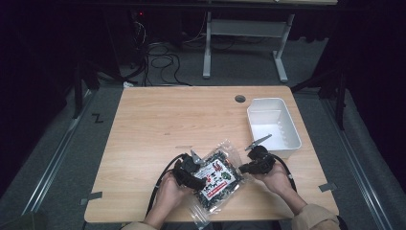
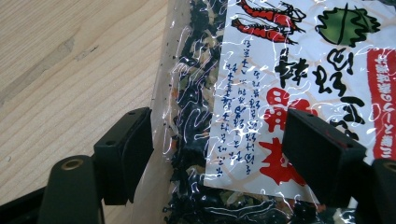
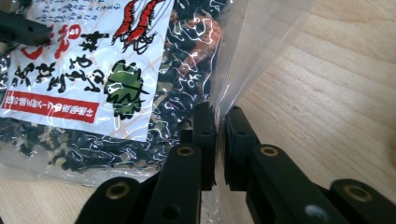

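Right gripper (image 3: pixel 219 140) pinches seaweed bag's (image 1: pixel 218 175) clear edge; left gripper (image 2: pixel 215 154) gapes astride it; white bin (image 1: pixel 273 125) nearby.

Overhead light is falling evenly on the wooden table (image 1: pixel 158 124), while the room around it is sinking into near black. Glare is streaking across the clear seaweed bag (image 2: pixel 261 93) in both gripper views. The nearest black jaws are blurring softly; the high view is looking slightly grainy.
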The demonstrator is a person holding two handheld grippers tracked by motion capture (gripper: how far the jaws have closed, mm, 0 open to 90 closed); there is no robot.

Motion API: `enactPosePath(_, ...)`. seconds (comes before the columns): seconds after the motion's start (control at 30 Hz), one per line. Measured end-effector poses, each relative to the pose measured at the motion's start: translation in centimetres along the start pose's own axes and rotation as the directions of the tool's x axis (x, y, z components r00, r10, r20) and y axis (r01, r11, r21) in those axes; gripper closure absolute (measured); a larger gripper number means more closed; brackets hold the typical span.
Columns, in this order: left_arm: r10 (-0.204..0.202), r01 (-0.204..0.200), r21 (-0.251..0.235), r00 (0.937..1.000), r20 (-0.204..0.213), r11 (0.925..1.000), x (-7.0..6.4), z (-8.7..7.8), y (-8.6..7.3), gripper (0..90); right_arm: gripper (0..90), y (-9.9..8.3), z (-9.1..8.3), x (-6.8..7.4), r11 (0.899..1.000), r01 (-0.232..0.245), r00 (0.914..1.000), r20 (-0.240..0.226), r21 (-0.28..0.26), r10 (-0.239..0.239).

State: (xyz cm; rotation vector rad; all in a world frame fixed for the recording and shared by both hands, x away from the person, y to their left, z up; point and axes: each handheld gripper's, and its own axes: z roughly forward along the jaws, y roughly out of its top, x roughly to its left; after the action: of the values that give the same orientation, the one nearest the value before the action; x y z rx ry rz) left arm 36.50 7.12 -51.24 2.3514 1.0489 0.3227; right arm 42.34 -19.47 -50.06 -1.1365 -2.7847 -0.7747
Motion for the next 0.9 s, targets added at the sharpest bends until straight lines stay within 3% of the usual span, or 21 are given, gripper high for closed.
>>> enactPosePath(0.1, -0.013, 0.013, -0.003, 0.9999, 0.009, 0.9999, 0.1, 0.0, -0.1, 25.3, 88.3, -0.1, -0.1, -0.2, 1.0, -0.015, 0.9997, -0.018, -0.01, 0.015)
enactPosePath(0.3, -0.03, 0.03, -0.02, 0.9994, 0.018, 0.9993, 0.3, -0.2, -0.2, 27.3, 88.7, 0.3, -1.2, 0.1, 0.999, 0.001, 0.9999, -0.017, -0.039, -0.001)
enactPosePath(0.43, -0.04, 0.04, -0.025, 0.9991, 0.012, 0.9989, 0.6, -0.4, -0.4, 27.8, 88.9, 0.6, -2.0, 0.1, 0.999, 0.016, 0.9999, -0.001, -0.043, -0.016)
enactPosePath(0.7, -0.121, 0.121, -0.033, 0.9925, 0.018, 0.9921, 1.9, -0.8, -0.8, 27.2, 89.0, 1.4, -4.5, 0.0, 0.998, 0.041, 0.998, 0.049, -0.057, -0.038)
enactPosePath(0.9, -0.126, 0.126, -0.031, 0.992, 0.013, 0.9915, 2.1, -0.9, -1.0, 27.3, 89.1, 2.0, -6.3, -0.2, 0.995, 0.058, 0.9955, 0.08, -0.076, -0.052)
